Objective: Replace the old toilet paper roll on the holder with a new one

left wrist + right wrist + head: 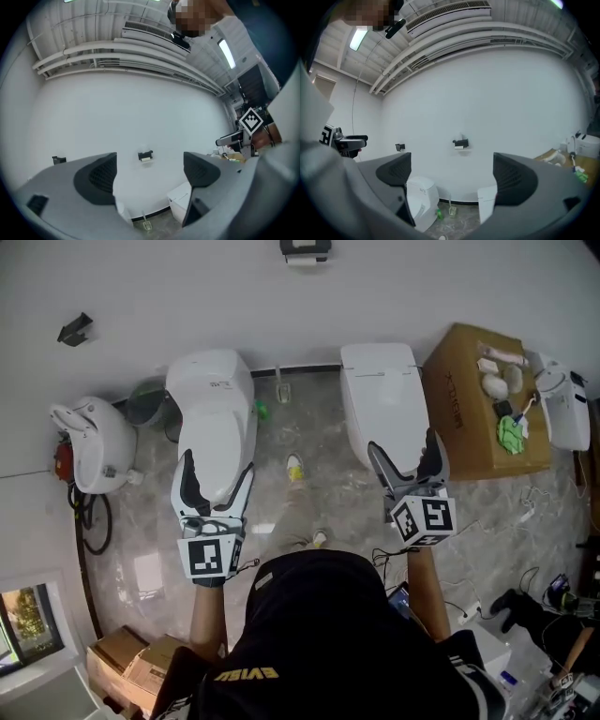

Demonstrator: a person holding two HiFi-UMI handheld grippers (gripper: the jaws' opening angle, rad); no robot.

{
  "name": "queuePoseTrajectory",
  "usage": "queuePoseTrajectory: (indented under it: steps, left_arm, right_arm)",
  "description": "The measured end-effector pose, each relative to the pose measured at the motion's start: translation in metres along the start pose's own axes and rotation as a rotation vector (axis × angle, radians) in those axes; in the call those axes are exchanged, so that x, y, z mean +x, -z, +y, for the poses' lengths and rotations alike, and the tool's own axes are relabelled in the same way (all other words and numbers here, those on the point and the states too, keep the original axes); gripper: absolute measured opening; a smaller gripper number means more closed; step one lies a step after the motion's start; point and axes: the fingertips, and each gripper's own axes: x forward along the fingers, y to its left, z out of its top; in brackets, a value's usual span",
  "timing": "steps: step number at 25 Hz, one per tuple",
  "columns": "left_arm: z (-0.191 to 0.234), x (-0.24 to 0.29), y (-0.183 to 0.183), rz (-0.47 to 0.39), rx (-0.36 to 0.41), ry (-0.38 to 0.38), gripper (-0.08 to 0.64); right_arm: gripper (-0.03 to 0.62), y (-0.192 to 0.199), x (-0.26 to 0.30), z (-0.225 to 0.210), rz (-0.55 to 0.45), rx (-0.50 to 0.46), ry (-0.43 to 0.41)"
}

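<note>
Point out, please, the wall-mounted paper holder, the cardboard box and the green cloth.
paper holder [461, 142], right gripper view, on its dark bracket.
cardboard box [464, 437], head view, on its bare top.
green cloth [511, 433], head view, on its middle.

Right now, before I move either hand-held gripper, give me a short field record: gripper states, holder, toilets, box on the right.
Left hand-held gripper: open, empty, in line with left toilet in the head view
Right hand-held gripper: open, empty, in line with right toilet
Paper holder: on the wall, above the gap between the toilets, neither gripper touching it
Roll: pale strip under the holder, too small to judge
Cardboard box: right of right toilet; white items and green cloth on top; new roll not confirmed
</note>
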Motion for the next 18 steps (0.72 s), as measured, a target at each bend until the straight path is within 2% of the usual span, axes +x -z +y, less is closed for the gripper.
queuePoseTrajectory:
  steps: [6,11,18]
  left_arm:
    - [0.048,0.091,0.029,-0.02,-0.042,0.014,0.454]
    - [0.082,0.196,0.028,-0.058,-0.092,0.071,0.454]
    - [0.13,0.318,0.044,-0.048,-0.106,0.146,0.454]
  right_arm:
    - [0.537,-0.003,0.079,-0.017,0.004,-0.021,0.048]
    - [0.535,-0.005,0.17,-0.024,0.044,-0.026,0.074]
    - [0.537,-0.038,0.293,-0.005,0.037,-0.175,0.046]
